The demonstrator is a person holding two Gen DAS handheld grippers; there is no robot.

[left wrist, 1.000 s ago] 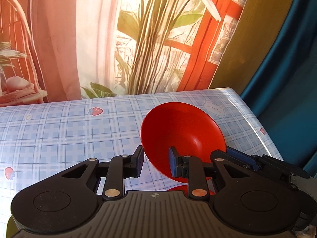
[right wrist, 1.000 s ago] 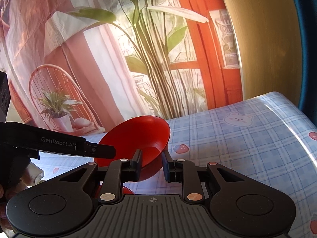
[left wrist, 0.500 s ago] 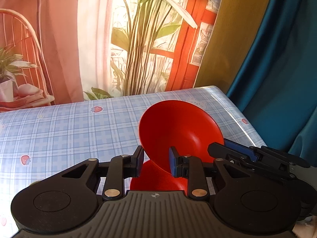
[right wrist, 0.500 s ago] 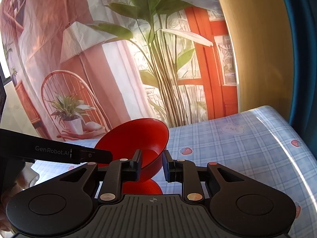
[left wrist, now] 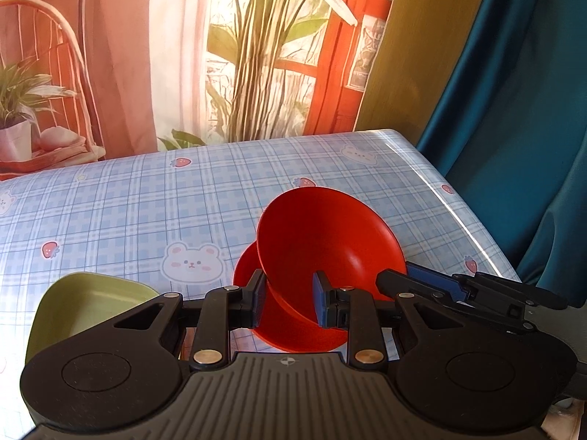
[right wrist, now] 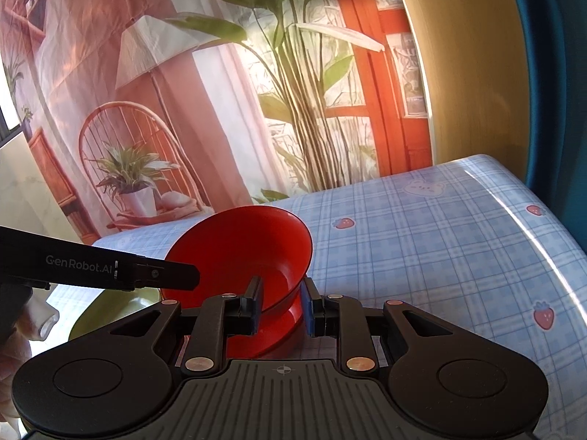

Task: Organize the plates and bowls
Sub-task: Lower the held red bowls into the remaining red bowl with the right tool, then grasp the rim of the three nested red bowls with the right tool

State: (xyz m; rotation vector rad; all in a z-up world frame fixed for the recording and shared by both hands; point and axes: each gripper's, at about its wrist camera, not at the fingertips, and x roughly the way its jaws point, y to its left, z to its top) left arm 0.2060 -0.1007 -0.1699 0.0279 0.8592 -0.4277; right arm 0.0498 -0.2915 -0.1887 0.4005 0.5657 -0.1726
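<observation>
A red bowl [left wrist: 326, 242] is tilted and held from both sides above the table. My left gripper [left wrist: 288, 302] is shut on its near rim. My right gripper [right wrist: 281, 308] is shut on the opposite rim of the same bowl [right wrist: 242, 253]. A second red dish [left wrist: 297, 330] lies flat on the table right under the held bowl; it also shows in the right wrist view [right wrist: 279, 333]. A green dish [left wrist: 88, 304] sits at the left, also visible in the right wrist view [right wrist: 117, 311]. Each gripper shows in the other's view, the right [left wrist: 473, 289] and the left [right wrist: 99, 267].
The table has a blue checked cloth [left wrist: 128, 220] with bears and strawberries. Its right edge [left wrist: 477, 220] drops off beside a teal curtain [left wrist: 521, 110]. A printed backdrop [right wrist: 220, 91] with plants and a chair hangs behind the far edge.
Both grippers have lowered and tipped down with the red bowl, bringing it over the flat red dish. The green dish has come into view at the left.
</observation>
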